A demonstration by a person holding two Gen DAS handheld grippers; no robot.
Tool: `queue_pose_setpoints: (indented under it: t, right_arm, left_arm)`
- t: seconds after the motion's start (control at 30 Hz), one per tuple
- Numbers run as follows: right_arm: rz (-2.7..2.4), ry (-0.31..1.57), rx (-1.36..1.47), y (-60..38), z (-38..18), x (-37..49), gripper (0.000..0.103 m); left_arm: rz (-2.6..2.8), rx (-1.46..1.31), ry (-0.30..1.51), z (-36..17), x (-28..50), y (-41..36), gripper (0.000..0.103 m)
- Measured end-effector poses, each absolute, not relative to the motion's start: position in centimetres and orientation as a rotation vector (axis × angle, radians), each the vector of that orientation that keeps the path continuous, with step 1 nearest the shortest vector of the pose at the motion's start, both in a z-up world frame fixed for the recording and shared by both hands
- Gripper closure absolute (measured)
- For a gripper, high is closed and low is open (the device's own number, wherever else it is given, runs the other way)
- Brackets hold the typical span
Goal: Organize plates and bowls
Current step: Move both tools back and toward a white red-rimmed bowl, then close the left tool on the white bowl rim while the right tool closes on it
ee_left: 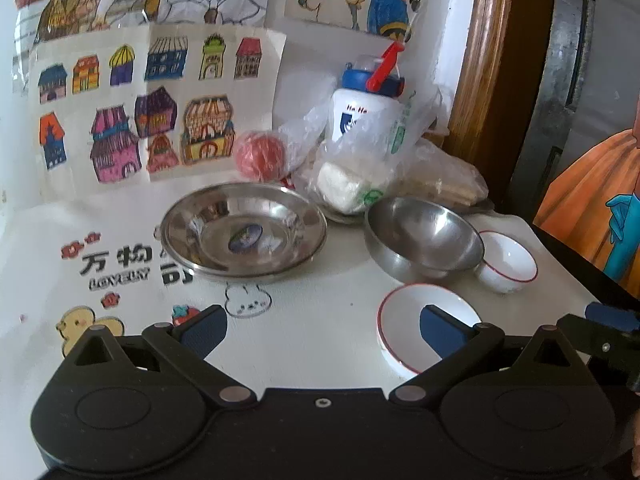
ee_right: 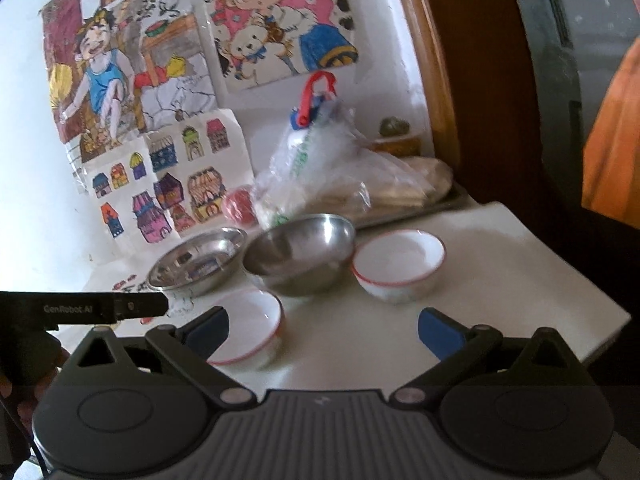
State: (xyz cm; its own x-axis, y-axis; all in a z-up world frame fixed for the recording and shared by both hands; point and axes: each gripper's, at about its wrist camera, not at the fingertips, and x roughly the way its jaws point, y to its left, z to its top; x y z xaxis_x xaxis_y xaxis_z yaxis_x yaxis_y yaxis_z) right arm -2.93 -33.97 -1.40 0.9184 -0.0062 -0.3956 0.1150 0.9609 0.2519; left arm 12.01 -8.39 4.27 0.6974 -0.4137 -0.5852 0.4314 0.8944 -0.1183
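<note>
A wide steel plate-bowl (ee_left: pixel 244 232) sits on the white table, with a deeper steel bowl (ee_left: pixel 424 236) to its right. A small white red-rimmed bowl (ee_left: pixel 506 260) stands at the far right, and a second one (ee_left: pixel 404 328) lies nearest me. My left gripper (ee_left: pixel 324 328) is open and empty; its right finger (ee_left: pixel 444 334) overlaps the near white bowl. In the right wrist view the steel plate-bowl (ee_right: pixel 198 266), steel bowl (ee_right: pixel 300 254) and both white bowls (ee_right: pixel 400 266) (ee_right: pixel 252 326) show. My right gripper (ee_right: pixel 324 330) is open and empty.
A plastic bag with a white bottle (ee_left: pixel 362 120), a red ball (ee_left: pixel 260 156) and a tray of wrapped food (ee_right: pixel 404 192) stand at the back against the wall with drawings. The table's right edge (ee_right: pixel 580 280) drops off beside a wooden door frame (ee_left: pixel 484 60).
</note>
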Motion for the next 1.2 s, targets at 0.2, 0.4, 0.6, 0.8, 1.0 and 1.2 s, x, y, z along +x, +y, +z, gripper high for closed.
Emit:
queue_pose_setpoints:
  t: [0.2, 0.4, 0.6, 0.8, 1.0, 1.2]
  right_arm:
    - [-0.066, 0.415, 0.3, -34.1, -2.4, -3.2, 0.0]
    - [-0.04, 0.427, 0.303, -33.8, -2.9, -2.7, 0.0]
    - [-0.029, 0.424, 0.319, -33.8, -3.0, -1.9, 0.0]
    - [-0.041, 0.42, 0.348, -34.0, -3.2, -0.6, 0.0]
    - [-0.052, 0.43, 0.364, -34.4, -3.5, 0.7, 0.001]
    - [-0.036, 0.438, 0.388, -34.6, -3.7, 1.6, 0.005]
  left_arm:
    - [-0.478, 0.021, 0.677, 3.4, 11.8, -8.5, 0.001]
    - [-0.495, 0.021, 0.68, 3.3, 11.4, -8.6, 0.001]
    - [-0.513, 0.024, 0.691, 3.3, 11.8, -8.9, 0.001]
    - [-0.536, 0.027, 0.704, 3.2, 12.3, -9.7, 0.001]
    - [-0.533, 0.027, 0.725, 2.8, 13.3, -9.9, 0.001]
    - [-0.534, -0.006, 0.75, 2.5, 14.4, -9.7, 0.001]
